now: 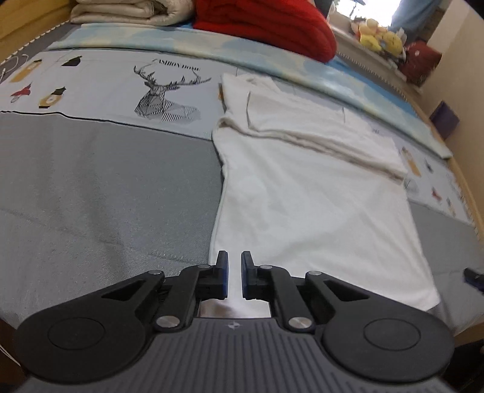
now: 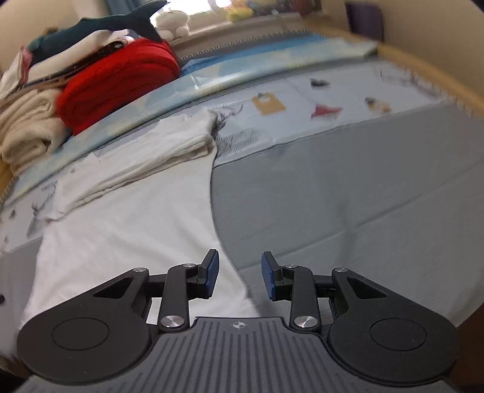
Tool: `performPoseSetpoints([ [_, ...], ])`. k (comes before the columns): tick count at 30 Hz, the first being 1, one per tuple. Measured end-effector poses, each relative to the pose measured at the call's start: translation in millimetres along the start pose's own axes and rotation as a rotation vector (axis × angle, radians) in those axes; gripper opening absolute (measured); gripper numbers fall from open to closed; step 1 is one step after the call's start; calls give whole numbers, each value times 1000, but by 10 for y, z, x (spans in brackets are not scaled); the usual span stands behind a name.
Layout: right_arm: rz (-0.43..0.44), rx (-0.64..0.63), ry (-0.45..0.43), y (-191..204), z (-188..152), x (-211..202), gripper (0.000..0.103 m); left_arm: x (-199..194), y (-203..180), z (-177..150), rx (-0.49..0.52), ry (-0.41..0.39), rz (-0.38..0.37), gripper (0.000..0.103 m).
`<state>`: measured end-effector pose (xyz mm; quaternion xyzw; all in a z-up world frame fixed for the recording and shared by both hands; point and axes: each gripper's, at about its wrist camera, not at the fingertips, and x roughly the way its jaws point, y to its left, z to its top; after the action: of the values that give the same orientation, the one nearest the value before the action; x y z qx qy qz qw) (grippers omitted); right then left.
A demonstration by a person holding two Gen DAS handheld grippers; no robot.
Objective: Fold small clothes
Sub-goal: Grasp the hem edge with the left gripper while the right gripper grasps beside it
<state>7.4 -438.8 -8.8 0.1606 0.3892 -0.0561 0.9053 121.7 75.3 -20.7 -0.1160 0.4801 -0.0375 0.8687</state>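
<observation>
Jaws are met first in both wrist views. The left gripper [image 1: 234, 275] is drawn nearly together, only a narrow slit left between the blue pads, and nothing is pinched there, although the near hem of the white garment [image 1: 302, 211] is seen through the slit and just below it. The right gripper [image 2: 239, 278] is held partly spread and empty, poised above the curved right-hand edge of the same garment [image 2: 121, 226], where white cloth gives way to the grey bedspread [image 2: 348, 211]. The garment is laid flat on the bed, close to the near edge; its lower part is spread in a single smooth layer, while its far part has been doubled over into a thicker, creased band [image 1: 302, 133]. The cloth is judged to be light, thin and limp: it would sag and crease as soon as it is lifted, and a single pinched point would let the rest trail. A hold is therefore best taken at the two near hem corners, one per gripper, the edge being nipped so that only the garment, not the bedspread beneath, is caught. Slipping is thought unlikely on soft knit, and breakage is no concern. Farther back, the deer print [image 1: 163, 96] on the sheet, a red blanket [image 1: 266, 27] and a cream quilt [image 1: 130, 12] are seen.
</observation>
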Motion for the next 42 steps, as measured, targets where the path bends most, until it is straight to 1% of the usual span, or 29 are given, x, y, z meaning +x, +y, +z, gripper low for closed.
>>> performPoseSetpoints([
  [1,17,-5,0,12,8,28,34,-10,4,10,0,-6,-13,9],
  [2,7,-30,7,42,8,70,34,5,10,-1,4,-1,-16,9],
  [4,-15,-72,30,94,-25,154,34,123,74,-76,1,36,-6,9],
  [6,1,-81,56,121,-46,219,34,303,201,-164,-30,72,-7,11],
  [7,6,-89,66,141,-53,263,34,416,259,-172,-55,127,18,11],
  [8,4,-100,77,158,-62,306,34,507,307,-155,-91,165,35,11],
  [9,-3,-111,91,168,-69,364,34,531,334,-136,-107,156,-1,15],
  [10,-12,-119,107,167,-93,418,34,544,338,-117,-112,154,-15,19],
  [12,-20,-115,140,154,-137,502,34,586,327,-105,-108,161,-8,23],
  [14,-22,-118,177,139,-186,580,34,660,291,-119,-87,197,8,23],
  [16,-34,-141,217,136,-242,655,34,729,225,-166,-46,241,30,23],
  [18,-58,-167,250,134,-307,714,34,738,169,-185,-2,249,42,23],
  [19,-68,-176,271,129,-341,744,34,737,157,-186,11,259,43,17],
  [20,-68,-181,274,127,-359,752,34,733,159,-189,17,267,47,11],
  [21,-68,-191,272,138,-367,742,23,718,168,-196,19,275,47,6],
  [22,-65,-199,272,145,-374,735,6,707,188,-212,15,275,40,6],
  [24,-51,-171,262,111,-368,685,6,635,201,-196,11,255,24,6],
  [26,-37,-120,243,39,-317,588,6,566,245,-193,-16,243,11,6],
  [28,-38,-71,239,-45,-294,550,6,545,288,-218,-40,255,10,8],
  [29,-41,-61,248,-62,-303,561,6,569,295,-232,-41,273,28,8],
  [31,-43,-78,283,-43,-342,620,8,604,300,-220,-42,296,33,18],
  [33,-57,-105,308,-2,-371,668,10,603,272,-226,-39,296,11,22],
  [34,-62,-112,309,16,-381,673,14,594,265,-225,-37,292,6,26],
  [37,-60,-110,309,17,-376,681,19,614,286,-253,-43,298,24,26],
  [39,-61,-116,310,20,-387,696,19,645,263,-256,-37,302,32,26],
  [42,-64,-134,308,32,-397,702,19,670,211,-266,2,299,46,26],
])
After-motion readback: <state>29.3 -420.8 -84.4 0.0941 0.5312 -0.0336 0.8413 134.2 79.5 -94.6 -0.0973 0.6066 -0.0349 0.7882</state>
